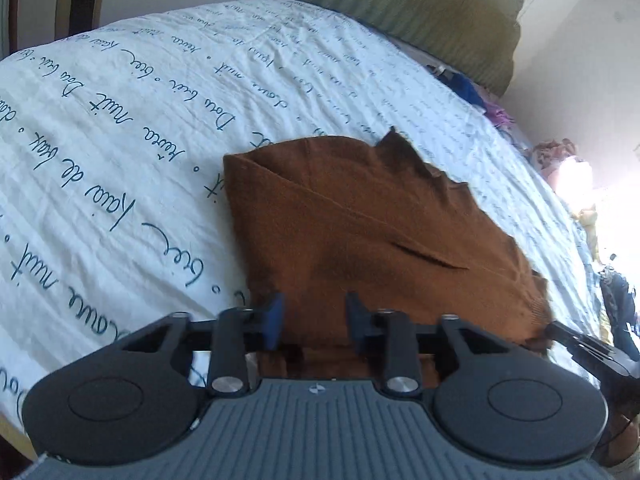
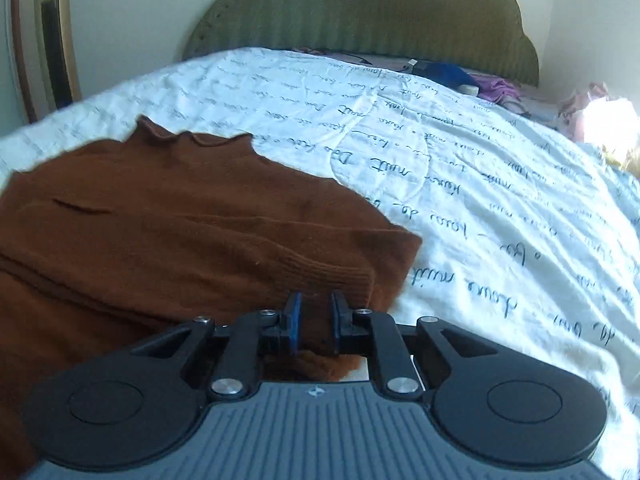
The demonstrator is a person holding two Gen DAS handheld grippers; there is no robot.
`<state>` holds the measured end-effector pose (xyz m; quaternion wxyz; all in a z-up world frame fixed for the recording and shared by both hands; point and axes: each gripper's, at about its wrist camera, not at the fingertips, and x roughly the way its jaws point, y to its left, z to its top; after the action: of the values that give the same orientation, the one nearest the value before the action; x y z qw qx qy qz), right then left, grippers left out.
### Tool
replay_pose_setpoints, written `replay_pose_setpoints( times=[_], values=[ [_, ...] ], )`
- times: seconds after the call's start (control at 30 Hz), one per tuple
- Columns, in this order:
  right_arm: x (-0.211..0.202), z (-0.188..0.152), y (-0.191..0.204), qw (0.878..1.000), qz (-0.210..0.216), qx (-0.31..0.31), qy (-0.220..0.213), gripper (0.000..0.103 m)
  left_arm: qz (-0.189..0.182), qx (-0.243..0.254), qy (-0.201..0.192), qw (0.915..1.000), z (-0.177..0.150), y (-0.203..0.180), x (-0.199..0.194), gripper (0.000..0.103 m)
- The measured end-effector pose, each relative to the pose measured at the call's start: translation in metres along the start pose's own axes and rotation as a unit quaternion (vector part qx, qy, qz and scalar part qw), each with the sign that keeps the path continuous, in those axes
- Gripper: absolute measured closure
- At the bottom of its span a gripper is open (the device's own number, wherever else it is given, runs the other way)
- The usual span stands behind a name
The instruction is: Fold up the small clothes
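I'm seeing my right gripper (image 2: 316,320) clenching the brown sweater (image 2: 180,216) hem near the bed (image 2: 480,208) edge, left gripper (image 1: 314,320) gaping over it, possibly touching, green headboard (image 2: 360,12) beyond.

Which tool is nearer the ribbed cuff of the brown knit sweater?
Right. The right tool sits at the ribbed cuff; the left tool is over the brown knit sweater's opposite side.

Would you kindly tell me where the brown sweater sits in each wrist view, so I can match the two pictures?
Left wrist view: the brown sweater fills the centre and lower right, running under the hand-held gripper.
Right wrist view: the brown sweater covers the left and lower centre, its ribbed cuff just ahead of the fingers.
Shared landmark: the green headboard behind the white bedspread with writing.
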<state>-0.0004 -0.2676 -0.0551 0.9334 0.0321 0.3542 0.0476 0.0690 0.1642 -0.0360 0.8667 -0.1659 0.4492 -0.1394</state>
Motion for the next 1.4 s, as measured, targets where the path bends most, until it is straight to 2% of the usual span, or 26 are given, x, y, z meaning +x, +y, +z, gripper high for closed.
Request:
replay_pose_setpoints(
  times=[0.03,0.07,0.1,0.13,0.2,0.27,0.33,0.37,0.4,0.47,0.6,0.67,0.73,0.77,0.83,0.87,0.9,0.93,0.97,1.0,1.13,1.23,1.3,1.33,1.37,1.4],
  values=[
    [-0.01,-0.006,-0.007,0.999,0.024,0.027,-0.002,0.078,-0.002,-0.003,0.002,1.0,-0.009,0.0,-0.008,0.036],
    [-0.018,-0.014,-0.014,0.998,0.036,0.05,-0.002,0.053,-0.001,-0.002,0.006,1.0,-0.016,0.002,-0.015,0.034],
    [-0.027,-0.023,-0.02,0.997,0.041,0.07,-0.005,0.017,0.002,0.0,0.006,1.0,-0.025,0.005,-0.022,0.036],
    [-0.034,-0.032,-0.027,0.995,0.048,0.086,-0.013,0.007,0.004,-0.006,0.006,1.0,-0.03,0.009,-0.025,0.036],
    [-0.043,-0.045,-0.038,0.993,0.063,0.103,-0.02,0.007,-0.007,-0.032,0.016,0.9993,-0.036,0.02,-0.019,0.037],
    [-0.038,-0.047,-0.047,0.989,0.068,0.132,-0.015,0.007,-0.018,-0.065,0.028,0.9973,-0.036,0.031,-0.006,0.053],
    [-0.028,-0.049,-0.05,0.983,0.095,0.154,-0.011,0.01,-0.037,-0.082,0.042,0.9951,-0.034,0.033,0.008,0.089],
    [-0.023,-0.053,-0.046,0.98,0.116,0.162,0.0,0.024,-0.046,-0.091,0.053,0.9933,-0.033,0.033,0.014,0.097],
    [-0.015,-0.055,-0.04,0.977,0.132,0.168,0.014,0.057,-0.057,-0.1,0.062,0.9914,-0.034,0.032,0.019,0.101],
    [-0.005,-0.058,-0.021,0.981,0.125,0.14,0.037,0.098,-0.057,-0.104,0.061,0.9911,-0.035,0.032,0.02,0.101],
    [-0.028,-0.045,-0.021,0.994,0.064,0.09,0.004,0.099,-0.029,-0.091,0.044,0.9945,-0.03,0.049,0.007,0.1],
    [-0.032,-0.043,-0.031,0.997,0.036,0.074,0.011,0.099,-0.024,-0.082,0.045,0.9954,-0.032,0.059,0.005,0.096],
    [-0.02,-0.05,-0.044,0.997,-0.023,0.066,0.04,0.099,-0.028,-0.067,0.042,0.9965,-0.034,0.06,0.002,0.095],
    [-0.022,-0.054,-0.053,0.996,-0.002,0.085,0.031,0.099,-0.029,-0.069,0.042,0.9963,-0.035,0.058,-0.001,0.095],
    [-0.037,-0.06,-0.067,0.988,0.039,0.147,0.029,0.092,-0.049,-0.06,0.052,0.9957,-0.041,0.05,-0.01,0.096],
    [-0.048,-0.064,-0.069,0.985,0.055,0.161,0.019,0.077,-0.06,-0.059,0.052,0.9951,-0.046,0.046,-0.017,0.096],
    [-0.06,-0.07,-0.071,0.982,0.074,0.174,0.006,0.055,-0.073,-0.059,0.055,0.994,-0.053,0.043,-0.022,0.09],
    [-0.07,-0.077,-0.07,0.977,0.091,0.192,-0.006,0.04,-0.087,-0.059,0.064,0.9924,-0.06,0.042,-0.026,0.079],
    [-0.077,-0.084,-0.067,0.973,0.105,0.204,-0.01,0.01,-0.1,-0.064,0.071,0.9904,-0.067,0.04,-0.028,0.073],
    [-0.083,-0.091,-0.062,0.972,0.113,0.204,-0.007,0.004,-0.114,-0.075,0.078,0.9875,-0.076,0.039,-0.029,0.06],
    [-0.096,-0.124,-0.026,0.97,0.146,0.195,0.016,0.004,-0.168,-0.118,0.106,0.9729,-0.111,0.033,-0.03,0.046],
    [-0.104,-0.143,0.016,0.972,0.162,0.169,0.006,0.004,-0.193,-0.148,0.12,0.9625,-0.13,0.03,-0.024,0.046],
    [-0.107,-0.151,0.041,0.967,0.198,0.16,0.008,0.004,-0.201,-0.152,0.115,0.961,-0.138,0.025,-0.025,0.047],
    [-0.108,-0.155,0.052,0.965,0.211,0.156,0.006,0.005,-0.207,-0.154,0.113,0.9595,-0.143,0.025,-0.024,0.057],
    [-0.109,-0.157,0.061,0.966,0.214,0.146,0.003,0.021,-0.215,-0.153,0.118,0.9573,-0.146,0.024,-0.021,0.072],
    [-0.106,-0.16,0.066,0.967,0.209,0.146,0.011,0.093,-0.215,-0.151,0.127,0.9566,-0.148,0.023,-0.018,0.095]
  ],
)
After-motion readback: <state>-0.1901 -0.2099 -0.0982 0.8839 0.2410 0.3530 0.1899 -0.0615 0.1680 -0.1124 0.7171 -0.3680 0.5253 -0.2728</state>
